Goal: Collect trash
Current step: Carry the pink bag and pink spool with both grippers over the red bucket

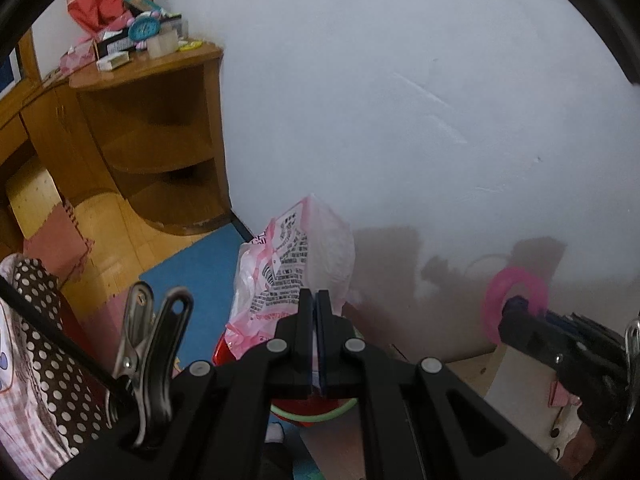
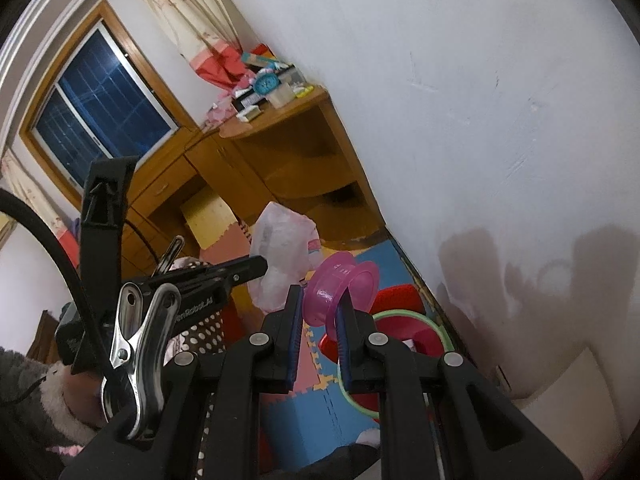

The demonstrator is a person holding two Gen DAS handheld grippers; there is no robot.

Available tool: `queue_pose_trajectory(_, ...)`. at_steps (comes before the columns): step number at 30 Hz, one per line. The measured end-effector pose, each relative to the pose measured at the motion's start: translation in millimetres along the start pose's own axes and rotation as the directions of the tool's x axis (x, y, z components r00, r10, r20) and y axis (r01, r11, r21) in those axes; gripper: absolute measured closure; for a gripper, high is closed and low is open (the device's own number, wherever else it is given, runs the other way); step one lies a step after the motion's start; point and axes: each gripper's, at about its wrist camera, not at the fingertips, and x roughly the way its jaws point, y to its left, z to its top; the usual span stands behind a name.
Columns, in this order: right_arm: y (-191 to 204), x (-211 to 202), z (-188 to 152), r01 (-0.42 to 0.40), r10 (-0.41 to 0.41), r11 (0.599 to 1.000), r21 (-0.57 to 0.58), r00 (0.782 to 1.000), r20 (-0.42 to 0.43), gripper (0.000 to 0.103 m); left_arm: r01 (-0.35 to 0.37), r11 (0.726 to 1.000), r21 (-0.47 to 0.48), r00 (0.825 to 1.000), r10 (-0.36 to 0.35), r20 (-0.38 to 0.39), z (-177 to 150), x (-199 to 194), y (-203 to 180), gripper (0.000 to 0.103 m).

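Observation:
My left gripper (image 1: 318, 298) is shut on a thin pink and white plastic bag (image 1: 296, 264) with black print, which bulges beyond its fingertips. The right wrist view shows that left gripper (image 2: 260, 268) from the side, with the bag (image 2: 280, 256) at its tip. My right gripper (image 2: 320, 300) is shut on a translucent pink spool (image 2: 340, 280), with one finger in the groove between its two flanges. From the left wrist the same spool (image 1: 516, 300) shows at the far right on the right gripper (image 1: 514, 308). A red bin with a green rim (image 2: 436, 328) stands on the floor below both grippers, partly hidden in the left wrist view (image 1: 320, 416).
A wooden desk with a curved corner shelf (image 1: 160, 140) stands against the white wall, its top cluttered with boxes and a blue clock (image 1: 142, 30). Coloured foam mats (image 2: 332, 412) cover the floor. A pale box (image 2: 568, 396) sits by the wall. Polka-dot cloth (image 1: 44, 340) lies at the left.

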Motion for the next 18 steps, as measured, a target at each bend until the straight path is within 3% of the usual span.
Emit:
queue_pose_trajectory(10,3,41,15,0.013,-0.014,1.0,-0.028,0.998,-0.055,0.087,-0.003,0.999,-0.034,0.999,0.002,-0.039,8,32,28,0.102)
queue_pose_trajectory(18,-9,79,13,0.013,-0.014,1.0,-0.013,0.991,-0.135,0.087,0.048,0.994,-0.097,0.996,-0.055,-0.066,3,70,45,0.102)
